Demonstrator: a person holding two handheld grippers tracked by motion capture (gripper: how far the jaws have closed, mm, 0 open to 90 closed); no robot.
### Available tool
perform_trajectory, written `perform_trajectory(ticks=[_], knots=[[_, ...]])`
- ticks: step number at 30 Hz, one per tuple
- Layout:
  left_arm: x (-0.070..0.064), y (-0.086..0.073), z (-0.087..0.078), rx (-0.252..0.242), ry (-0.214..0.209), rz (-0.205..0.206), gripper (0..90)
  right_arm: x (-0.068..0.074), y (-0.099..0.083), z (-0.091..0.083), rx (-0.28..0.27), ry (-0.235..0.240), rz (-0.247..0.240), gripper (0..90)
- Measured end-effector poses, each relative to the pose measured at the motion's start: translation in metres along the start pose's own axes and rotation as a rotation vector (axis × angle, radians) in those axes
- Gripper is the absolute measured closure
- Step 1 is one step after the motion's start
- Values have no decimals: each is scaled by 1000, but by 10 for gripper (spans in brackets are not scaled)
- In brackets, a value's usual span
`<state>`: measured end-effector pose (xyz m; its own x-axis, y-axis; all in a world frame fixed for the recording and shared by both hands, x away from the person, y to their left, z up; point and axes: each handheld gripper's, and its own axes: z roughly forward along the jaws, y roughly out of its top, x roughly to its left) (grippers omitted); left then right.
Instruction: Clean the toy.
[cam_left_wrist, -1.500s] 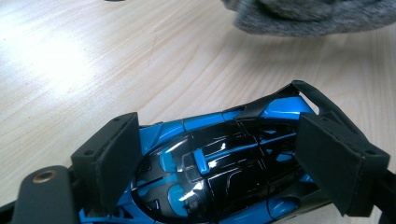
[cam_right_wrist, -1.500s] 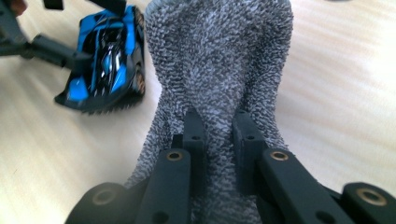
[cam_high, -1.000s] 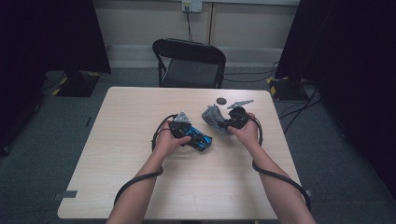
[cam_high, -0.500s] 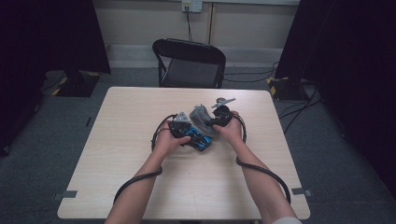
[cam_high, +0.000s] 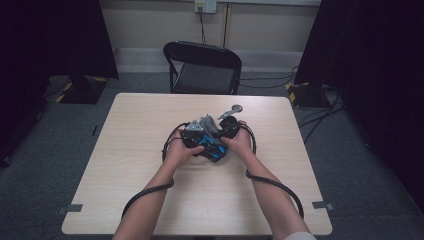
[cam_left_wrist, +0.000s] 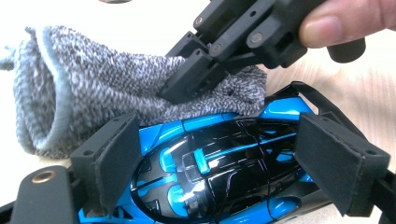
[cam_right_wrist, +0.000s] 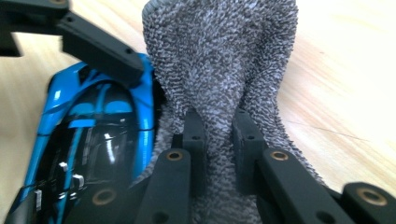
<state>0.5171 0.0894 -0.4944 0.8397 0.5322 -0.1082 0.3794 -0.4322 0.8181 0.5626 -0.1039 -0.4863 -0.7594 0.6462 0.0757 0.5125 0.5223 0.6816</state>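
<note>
The landmark is the toy car (cam_left_wrist: 219, 172), a glossy blue and black model with a smooth, rounded plastic shell and a dark, reflective canopy, lying on the pale wood-grain table (cam_high: 125, 165) near its middle, in front of the black folding chair (cam_high: 202, 67).

The left gripper (cam_left_wrist: 224, 175) is bracketing the toy car: its two black jaws, flat-faced with matte foam-like pads, are standing one on each flank of the shell. The right-hand pad is lying against the body; contact on the other side is not clear, so a firm grip cannot be confirmed. In the high view, the left gripper (cam_high: 196, 136) is sitting directly over the toy car (cam_high: 210, 147).

The right gripper (cam_right_wrist: 219, 140) is pinching a grey sock (cam_right_wrist: 224, 60) between narrow jaws, with a fold of fabric bunching up between them. The grey sock (cam_left_wrist: 93, 88) is a soft, marled grey knit with a looped, fuzzy texture and a ribbed tubular cuff lying open at the end away from the right gripper (cam_left_wrist: 196, 77). It is lying just beside the toy car (cam_right_wrist: 88, 135), touching its side and partly draping against the blue edge.

A flat grey metal piece (cam_high: 231, 109) with a rounded end is lying on the table beyond the toy car, close to the right gripper (cam_high: 227, 127).
</note>
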Motion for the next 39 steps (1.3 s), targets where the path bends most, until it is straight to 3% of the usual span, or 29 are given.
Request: perform_trajectory(ticks=[16,39], knots=[[0,2,0,8,-1,-3,146,1,-3,-4,8,46,-73,791],[0,3,0,20,1,3,146,-4,-13,-15,16,78,-91,791]])
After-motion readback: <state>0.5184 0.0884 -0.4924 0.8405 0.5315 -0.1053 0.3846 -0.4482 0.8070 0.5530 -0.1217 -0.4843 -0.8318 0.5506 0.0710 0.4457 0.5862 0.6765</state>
